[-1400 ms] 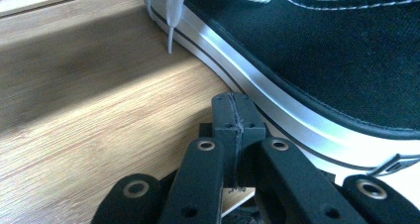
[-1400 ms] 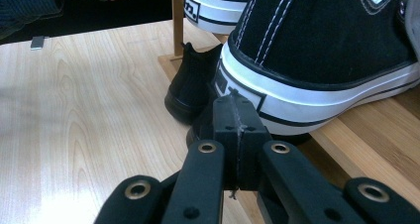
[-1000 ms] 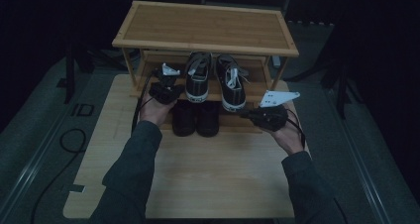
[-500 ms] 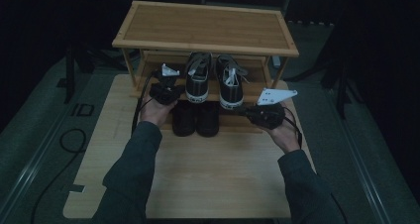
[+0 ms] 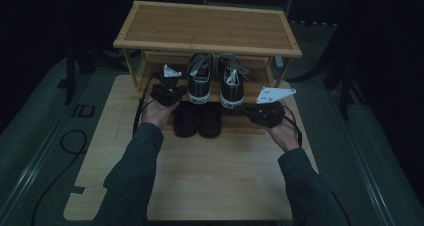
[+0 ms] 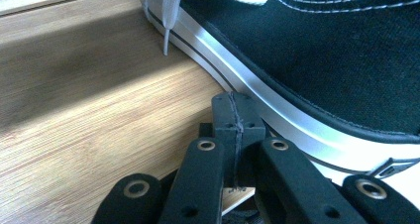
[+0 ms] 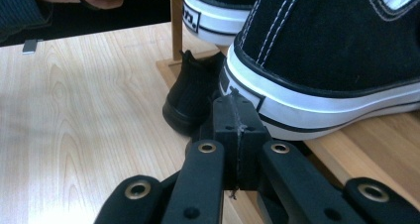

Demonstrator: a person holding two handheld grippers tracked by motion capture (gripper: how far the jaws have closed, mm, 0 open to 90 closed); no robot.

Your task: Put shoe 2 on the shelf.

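Both forearms reach forward; the left claw (image 5: 167, 88) and right claw (image 5: 250, 111), clenched empty, flank two black canvas sneakers (image 5: 216, 81) whose heels point near, lengthwise near-to-far on the bamboo rack (image 5: 150, 83).

left gripper (image 5: 167, 81): centre-left of the high view, I see jaws pressed together, nothing between them
right gripper (image 5: 252, 111): right of centre, jaws closed flat together, empty
left hand (image 5: 159, 111): wrapped round the grip from below
right hand (image 5: 282, 133): cupped under the body
forearms: dark sleeves, rising from bottom edge, angled inward
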